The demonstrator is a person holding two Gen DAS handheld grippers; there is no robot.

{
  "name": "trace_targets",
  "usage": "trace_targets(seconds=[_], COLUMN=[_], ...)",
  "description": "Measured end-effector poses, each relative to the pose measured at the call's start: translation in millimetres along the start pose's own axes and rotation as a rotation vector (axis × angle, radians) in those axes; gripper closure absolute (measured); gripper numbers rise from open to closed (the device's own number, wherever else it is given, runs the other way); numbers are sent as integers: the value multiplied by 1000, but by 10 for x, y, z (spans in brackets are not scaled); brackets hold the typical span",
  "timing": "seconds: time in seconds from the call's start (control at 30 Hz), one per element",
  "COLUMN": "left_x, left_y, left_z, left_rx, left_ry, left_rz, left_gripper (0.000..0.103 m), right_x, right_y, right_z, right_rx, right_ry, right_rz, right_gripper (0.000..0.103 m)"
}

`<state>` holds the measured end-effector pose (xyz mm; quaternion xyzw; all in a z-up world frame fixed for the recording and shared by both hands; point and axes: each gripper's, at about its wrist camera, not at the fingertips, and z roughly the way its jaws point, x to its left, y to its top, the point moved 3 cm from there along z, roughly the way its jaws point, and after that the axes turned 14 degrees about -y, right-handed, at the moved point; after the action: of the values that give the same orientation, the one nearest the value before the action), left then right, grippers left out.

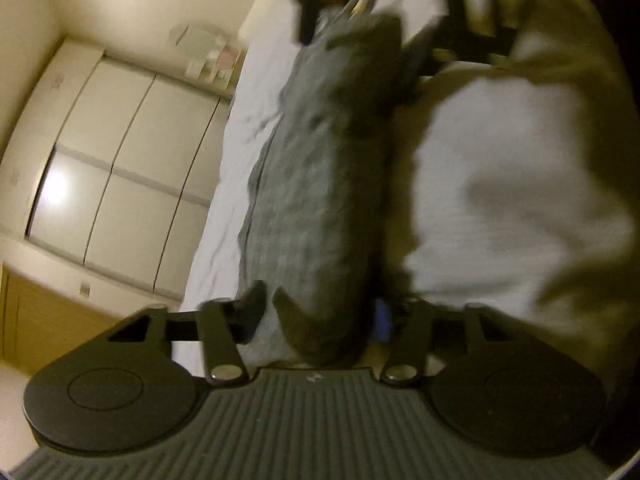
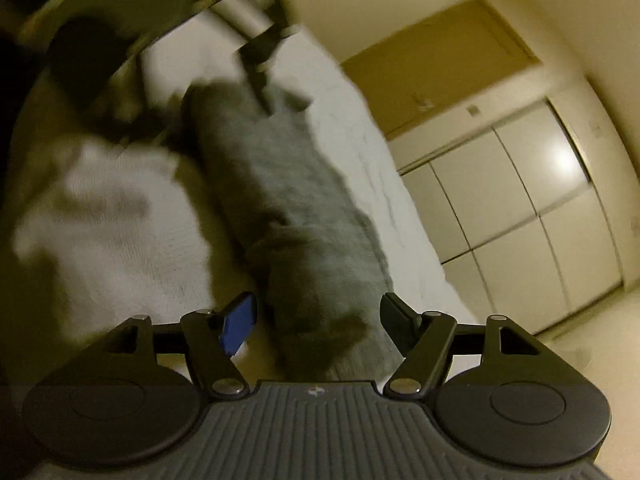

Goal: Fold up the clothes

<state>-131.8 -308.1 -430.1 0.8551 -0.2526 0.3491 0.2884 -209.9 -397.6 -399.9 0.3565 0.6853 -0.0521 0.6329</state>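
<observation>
A grey garment [image 1: 316, 184] lies in a long bunched strip along the near edge of a white bed [image 1: 224, 200]. Its near end sits between the wide-apart fingers of my left gripper [image 1: 318, 314], whose jaws stand open around the cloth. In the right wrist view the same grey garment [image 2: 288, 200] runs away from me, and its other end lies between the spread fingers of my right gripper [image 2: 318, 318], also open. Each gripper shows blurred at the far end of the other's view: the right gripper [image 1: 360, 36] and the left gripper [image 2: 260, 64].
The person's white shirt [image 1: 500, 184] fills the side beside the garment. Pale wardrobe doors [image 2: 520, 216] and a wooden door [image 2: 436, 64] stand beyond the bed [image 2: 360, 140]. A shelf with small items [image 1: 212, 60] is by the wall. Both views are motion-blurred.
</observation>
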Motion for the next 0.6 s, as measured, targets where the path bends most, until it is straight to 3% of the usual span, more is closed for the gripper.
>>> trace_targets(seconds=[0.03, 0.07, 0.1, 0.43, 0.5, 0.6], left_x=[71, 141, 188, 189, 176, 157], left_y=[-39, -86, -120, -174, -181, -191], left_z=[20, 20, 13, -27, -62, -87], left_rx=[13, 15, 12, -19, -20, -21], left_ry=[0, 2, 0, -48, -46, -45], left_rz=[-28, -54, -72, -119, -112, -109], left_gripper=[87, 90, 91, 91, 90, 89], right_x=[51, 55, 31, 76, 72, 40], right_y=[3, -22, -54, -170, -173, -181], right_z=[76, 130, 162, 219, 254, 306], right_rx=[3, 8, 10, 17, 20, 28], right_ry=[-5, -7, 7, 11, 0, 7], right_rz=[-38, -50, -37, -78, -99, -87], right_gripper=[55, 65, 67, 67, 59, 59])
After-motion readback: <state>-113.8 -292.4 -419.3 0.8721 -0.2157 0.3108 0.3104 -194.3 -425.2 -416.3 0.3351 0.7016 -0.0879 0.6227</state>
